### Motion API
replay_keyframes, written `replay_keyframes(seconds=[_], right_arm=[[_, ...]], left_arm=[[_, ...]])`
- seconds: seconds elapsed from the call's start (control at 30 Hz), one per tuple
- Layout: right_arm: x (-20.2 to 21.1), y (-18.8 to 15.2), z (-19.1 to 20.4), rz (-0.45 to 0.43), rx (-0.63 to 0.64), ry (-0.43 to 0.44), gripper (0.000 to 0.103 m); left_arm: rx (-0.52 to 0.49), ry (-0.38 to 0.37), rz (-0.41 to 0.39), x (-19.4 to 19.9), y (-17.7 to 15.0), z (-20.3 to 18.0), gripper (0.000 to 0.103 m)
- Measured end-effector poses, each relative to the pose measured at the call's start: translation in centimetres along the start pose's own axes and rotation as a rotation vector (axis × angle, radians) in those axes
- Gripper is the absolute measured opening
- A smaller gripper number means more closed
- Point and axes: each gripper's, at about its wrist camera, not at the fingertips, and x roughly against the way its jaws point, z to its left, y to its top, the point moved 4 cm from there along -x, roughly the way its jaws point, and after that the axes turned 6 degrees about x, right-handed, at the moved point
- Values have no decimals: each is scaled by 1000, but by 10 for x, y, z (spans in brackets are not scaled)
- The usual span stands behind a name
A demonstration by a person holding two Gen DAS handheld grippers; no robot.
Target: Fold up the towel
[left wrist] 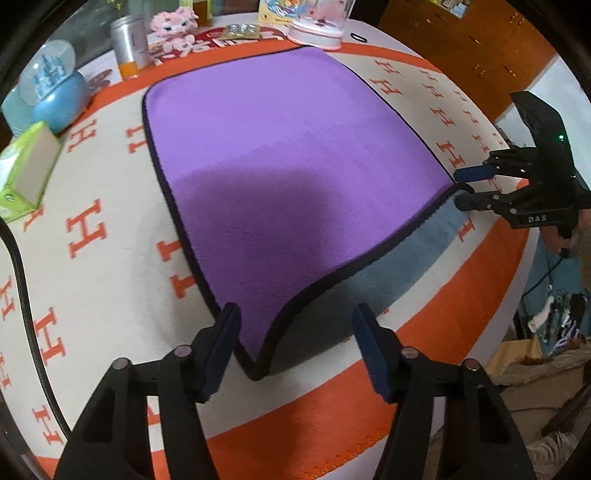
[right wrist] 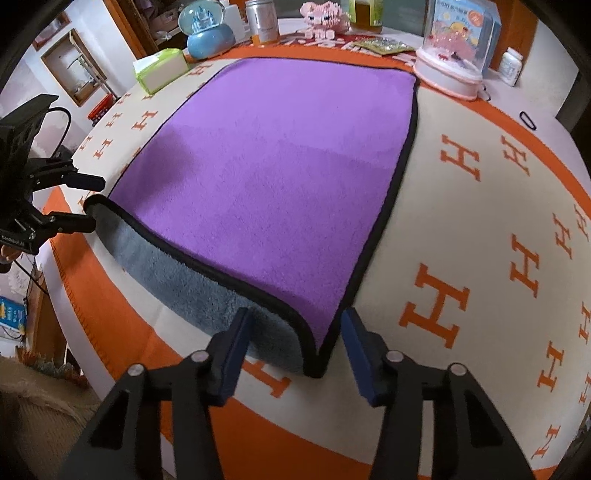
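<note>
A purple towel (left wrist: 280, 158) with a black hem and a grey-blue underside (left wrist: 406, 251) lies flat on the blanket-covered table; its near edge is lifted and curls up. It also shows in the right wrist view (right wrist: 273, 173). My left gripper (left wrist: 295, 332) is open, its fingers either side of the towel's near left corner. My right gripper (right wrist: 295, 336) is open around the near right corner. Each gripper also shows in the other's view, the right (left wrist: 460, 188) and the left (right wrist: 92, 203), open at its corner.
A cream and orange blanket (left wrist: 92, 229) with an H pattern covers the table. At the back stand a blue snow globe (left wrist: 48, 88), a green tissue box (left wrist: 26, 173), a silver can (left wrist: 129, 40), a pink toy (left wrist: 173, 26) and a pink-based dome (left wrist: 317, 26).
</note>
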Motion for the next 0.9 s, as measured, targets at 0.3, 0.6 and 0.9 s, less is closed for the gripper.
replay_keyframes(seconds=[0.3,0.6,0.9], right_arm=[[-3,3,4,10,36,38,35],[0,0,4,5,25,57,12],[16,-3,15,-38,0,-32,5]], left_arm=[[-2,-73,45,-8,1,-1,58],[-14,-81,85,-10,-6,0,24],[2,-5,36,7,-9,-2,7]])
